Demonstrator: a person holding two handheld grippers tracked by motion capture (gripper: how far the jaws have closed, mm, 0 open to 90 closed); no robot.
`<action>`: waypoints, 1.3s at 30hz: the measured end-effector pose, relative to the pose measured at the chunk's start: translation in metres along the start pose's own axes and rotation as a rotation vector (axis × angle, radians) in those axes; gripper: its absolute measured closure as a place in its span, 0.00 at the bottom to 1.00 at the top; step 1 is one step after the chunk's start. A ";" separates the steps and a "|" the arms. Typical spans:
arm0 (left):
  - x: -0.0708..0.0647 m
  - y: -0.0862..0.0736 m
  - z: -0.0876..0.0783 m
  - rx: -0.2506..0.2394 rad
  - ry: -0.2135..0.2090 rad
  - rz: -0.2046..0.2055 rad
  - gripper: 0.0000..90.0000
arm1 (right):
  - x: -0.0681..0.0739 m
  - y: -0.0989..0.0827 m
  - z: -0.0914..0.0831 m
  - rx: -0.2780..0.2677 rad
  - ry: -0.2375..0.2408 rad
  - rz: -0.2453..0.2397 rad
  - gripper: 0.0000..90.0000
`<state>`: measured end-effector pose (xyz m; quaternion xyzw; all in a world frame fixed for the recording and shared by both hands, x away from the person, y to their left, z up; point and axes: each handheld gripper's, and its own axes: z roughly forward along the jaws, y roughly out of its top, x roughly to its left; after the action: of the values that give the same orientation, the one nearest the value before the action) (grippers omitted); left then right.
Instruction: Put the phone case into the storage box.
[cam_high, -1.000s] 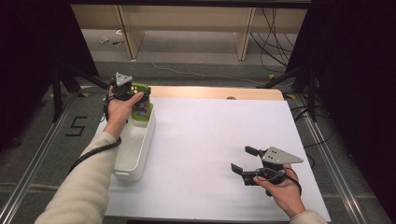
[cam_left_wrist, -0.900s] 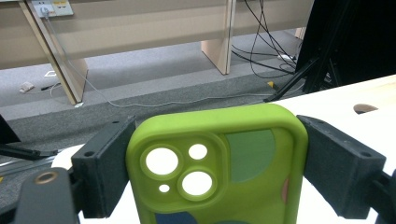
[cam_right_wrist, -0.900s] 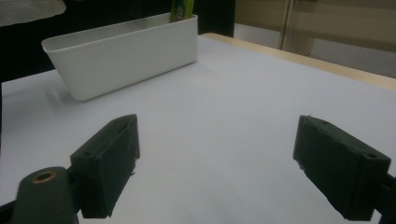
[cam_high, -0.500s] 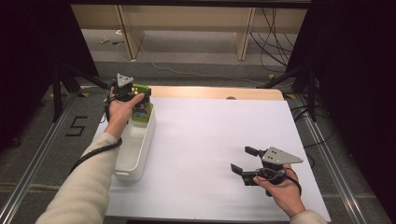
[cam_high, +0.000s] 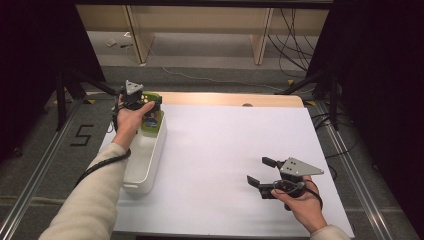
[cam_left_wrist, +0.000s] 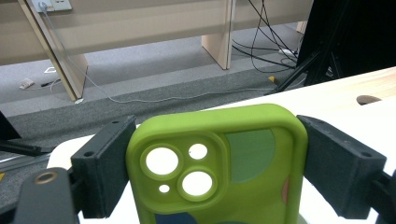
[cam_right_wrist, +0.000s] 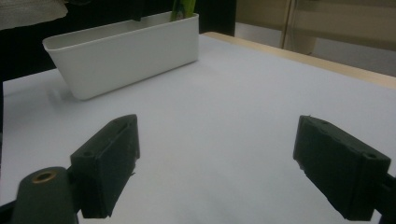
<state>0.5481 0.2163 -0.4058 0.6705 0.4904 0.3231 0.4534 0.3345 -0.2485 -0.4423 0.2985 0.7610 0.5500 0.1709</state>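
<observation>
The left gripper (cam_high: 146, 106) is closed on a green phone case (cam_left_wrist: 219, 163). In the left gripper view the case is squeezed between the two black jaws, one pad pressed on each long side. The case is held upright, and its back is turned to the camera. Three round camera holes are seen near its top corner, with grey, blue and pink shapes lower down. In the high view the case (cam_high: 151, 118) is held at the far end of a white bin (cam_high: 145, 160), and its lower part is down inside the bin. Whether the case touches the bottom of the bin cannot be told. The gripper is held by the left hand (cam_high: 131, 118), and a pale sleeve (cam_high: 90, 200) is seen behind it. The bin is set on a white sheet (cam_high: 220, 150), just beside the sheet's left edge.

The right gripper (cam_high: 260, 172) is held open, with nothing between its jaws. In the right gripper view only bare white sheet (cam_right_wrist: 219, 130) is seen between the two pads. The bin (cam_right_wrist: 126, 51) is seen far ahead of them, with a bit of green (cam_right_wrist: 183, 8) sticking up at its far end. This gripper is held low over the sheet by the right hand (cam_high: 302, 205), well apart from the bin and the case.
</observation>
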 end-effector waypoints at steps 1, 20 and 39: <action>0.000 0.000 0.000 0.002 0.000 -0.001 0.17 | 0.000 0.000 0.000 0.002 0.001 0.000 0.17; 0.000 -0.007 0.002 0.032 -0.002 -0.010 0.17 | 0.000 0.000 0.000 0.003 0.001 0.001 0.17; 0.000 -0.012 0.006 0.050 -0.009 -0.020 0.17 | 0.000 0.000 0.000 0.006 0.001 0.007 0.17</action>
<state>0.5490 0.2158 -0.4189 0.6783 0.5030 0.3030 0.4418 0.3346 -0.2485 -0.4425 0.3013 0.7618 0.5485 0.1678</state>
